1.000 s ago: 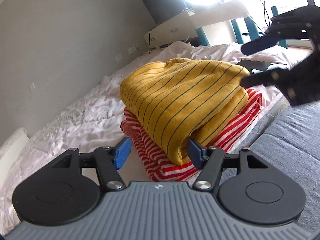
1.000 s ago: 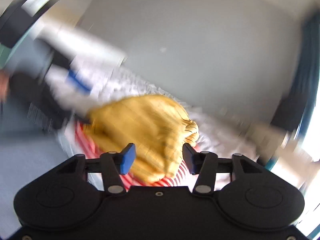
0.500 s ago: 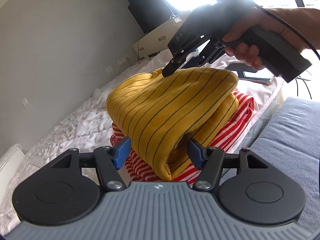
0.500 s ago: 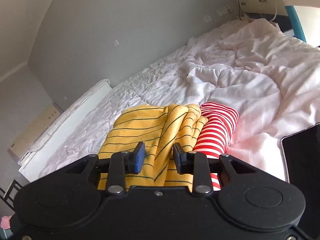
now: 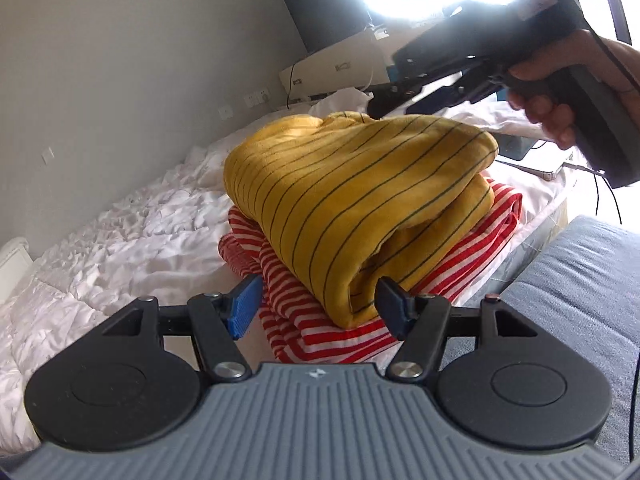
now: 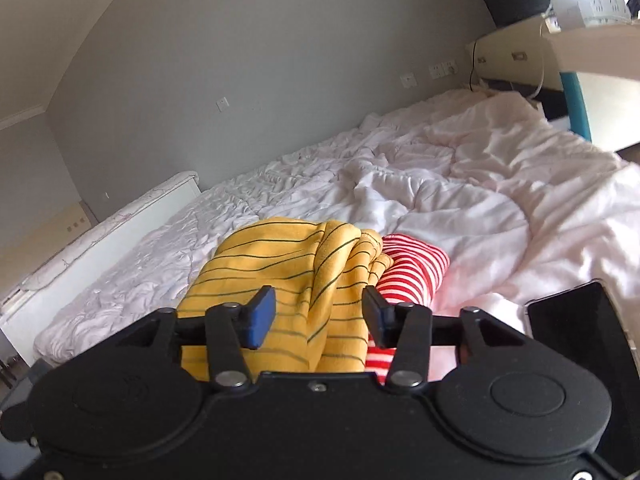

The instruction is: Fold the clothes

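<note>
Left wrist view: folded yellow striped garment (image 5: 352, 200) sits on top of folded red-and-white striped garment (image 5: 332, 320), both stacked near edge of bed (image 5: 132, 236) with rumpled white bedding. Left tool (image 5: 318, 310) spread wide, blue pads either side of stack's near corner, gripping nothing; looks much as 0.5 s ago, stack a bit closer in frame. Right tool (image 5: 404, 104) seen from here at far top of yellow garment, held by a hand (image 5: 560, 96); half a second back sat at about the same spot, now slightly further right in frame. Blue-grey cushion (image 5: 580, 280) at right beside bed edge.

Right wrist view: right tool (image 6: 318, 318) now parted, moderately wide, with yellow fabric showing between pads; 0.5 s ago gap clearly narrower. Cannot tell if pads touch cloth; no pinch visible. Red-and-white garment pokes out right of yellow one. Dark phone (image 6: 572, 320) lies on bedding at right, just beside stack. Grey wall (image 6: 240, 60) behind bed.
</note>
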{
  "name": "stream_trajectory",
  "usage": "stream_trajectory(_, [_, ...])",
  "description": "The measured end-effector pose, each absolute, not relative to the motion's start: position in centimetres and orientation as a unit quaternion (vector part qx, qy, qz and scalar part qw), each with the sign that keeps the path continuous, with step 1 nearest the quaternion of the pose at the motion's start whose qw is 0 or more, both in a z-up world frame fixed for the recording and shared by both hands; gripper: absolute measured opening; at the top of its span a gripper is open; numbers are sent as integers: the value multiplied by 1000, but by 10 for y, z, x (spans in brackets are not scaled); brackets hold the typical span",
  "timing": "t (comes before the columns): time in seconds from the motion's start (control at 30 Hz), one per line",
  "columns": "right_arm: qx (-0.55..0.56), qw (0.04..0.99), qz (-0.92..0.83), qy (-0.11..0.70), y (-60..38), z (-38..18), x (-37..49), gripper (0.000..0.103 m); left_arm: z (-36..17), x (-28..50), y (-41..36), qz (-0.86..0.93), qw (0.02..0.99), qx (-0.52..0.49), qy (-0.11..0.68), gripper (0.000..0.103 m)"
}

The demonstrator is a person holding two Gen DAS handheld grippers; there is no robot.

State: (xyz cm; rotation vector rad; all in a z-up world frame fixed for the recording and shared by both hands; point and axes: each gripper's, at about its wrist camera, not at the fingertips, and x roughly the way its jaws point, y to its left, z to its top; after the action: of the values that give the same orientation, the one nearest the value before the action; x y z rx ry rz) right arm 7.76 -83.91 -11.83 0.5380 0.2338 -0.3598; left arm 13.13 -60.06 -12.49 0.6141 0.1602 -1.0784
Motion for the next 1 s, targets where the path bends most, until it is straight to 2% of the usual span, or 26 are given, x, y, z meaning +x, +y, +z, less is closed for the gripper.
stream_trajectory(0.17, [280, 939, -141, 145, -822, -138, 42, 53, -121, 115, -606, -513, 804, 298, 36, 69])
stream_trajectory(0.2, [280, 940, -128, 149, -818, -142, 40, 49, -120, 113, -609, -511, 805, 301, 32, 69])
stream_trajectory(0.27, [267, 943, -125, 153, -811, -143, 40, 47, -117, 117, -612, -506, 813, 285, 39, 69])
stream_trajectory(0.37, [236, 953, -127, 143, -796, -140, 44, 31, -107, 133, -611, -497, 832, 234, 72, 69])
stream_trajectory(0.4, [220, 956, -132, 139, -790, -137, 46, 22, -106, 137, -609, -497, 835, 223, 83, 69])
stream_trajectory(0.47, [190, 963, -138, 132, -775, -131, 49, 21, -105, 139, -606, -493, 836, 222, 91, 69])
stream_trajectory(0.53, [151, 968, -155, 123, -759, -128, 53, 21, -108, 136, -605, -489, 837, 234, 82, 69])
stream_trajectory(0.6, [111, 968, -169, 148, -749, -132, 63, 21, -112, 136, -607, -482, 838, 246, 77, 69])
stream_trajectory(0.77, [118, 964, -161, 174, -760, -155, 67, 23, -125, 150, -612, -460, 841, 262, 110, 70])
stream_trajectory(0.8, [124, 965, -157, 171, -762, -155, 63, 29, -125, 155, -609, -464, 841, 249, 121, 70])
stream_trajectory(0.87, [115, 965, -161, 169, -759, -150, 55, 35, -127, 161, -606, -465, 842, 237, 136, 70])
stream_trajectory(0.9, [101, 965, -169, 171, -754, -146, 52, 43, -127, 161, -606, -463, 843, 239, 136, 70])
stream_trajectory(1.0, [48, 967, -189, 166, -737, -133, 44, 44, -125, 157, -605, -463, 840, 247, 135, 70])
